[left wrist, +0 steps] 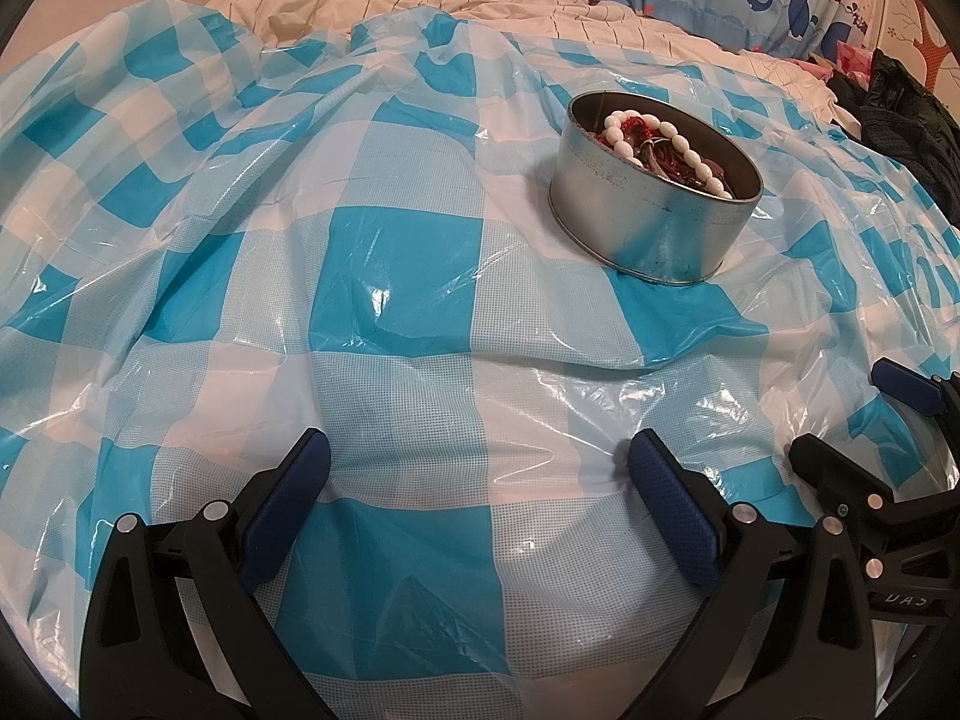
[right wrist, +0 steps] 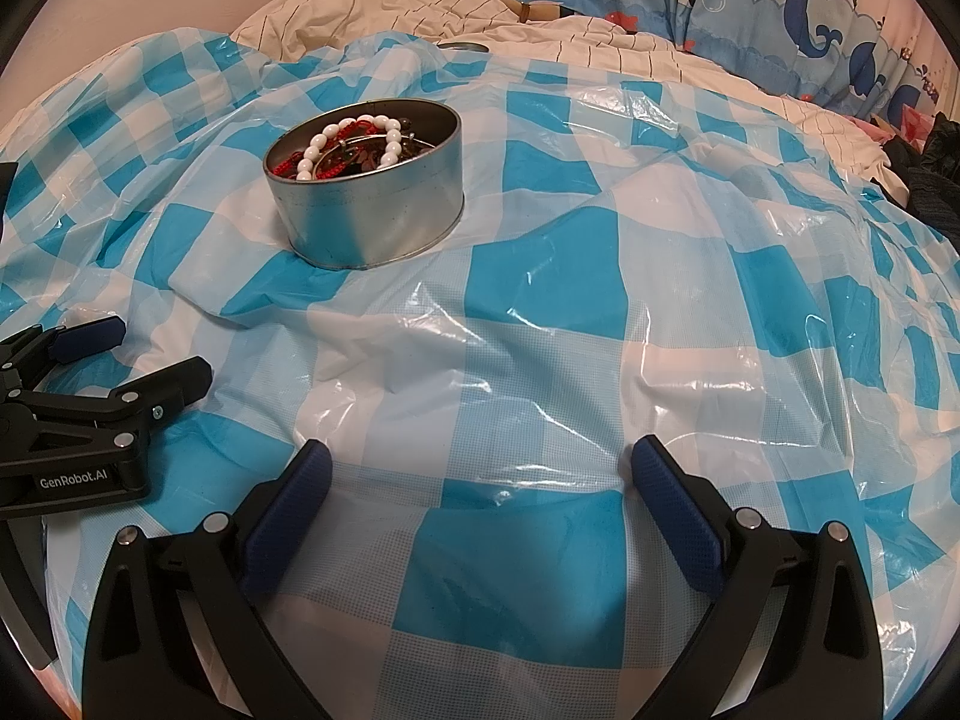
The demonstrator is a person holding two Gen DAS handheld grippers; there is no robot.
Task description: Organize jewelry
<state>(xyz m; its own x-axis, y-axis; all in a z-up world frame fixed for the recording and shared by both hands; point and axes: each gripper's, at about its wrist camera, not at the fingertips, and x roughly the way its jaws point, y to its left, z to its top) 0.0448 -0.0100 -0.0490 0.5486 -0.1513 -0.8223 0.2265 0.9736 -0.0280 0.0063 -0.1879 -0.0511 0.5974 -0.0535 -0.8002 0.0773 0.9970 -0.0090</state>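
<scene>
Left wrist | left claw (left wrist: 480, 456) released | right claw (right wrist: 480, 462) released | tin (right wrist: 366, 216) holds beads (right wrist: 351, 144)

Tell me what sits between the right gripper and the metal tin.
Nothing but the crumpled blue-checked plastic sheet. In the right wrist view, the stretch from the right gripper, jaws open, up to the tin is bare.

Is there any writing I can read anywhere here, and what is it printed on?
"GenRobot.AI": white letters on the black body of the left tool, seen from the right wrist view.
"DAS": partial white letters on the body of the right tool, cut off at the left wrist view's edge.
The metal tin and checked plastic sheet carry no readable text.
</scene>
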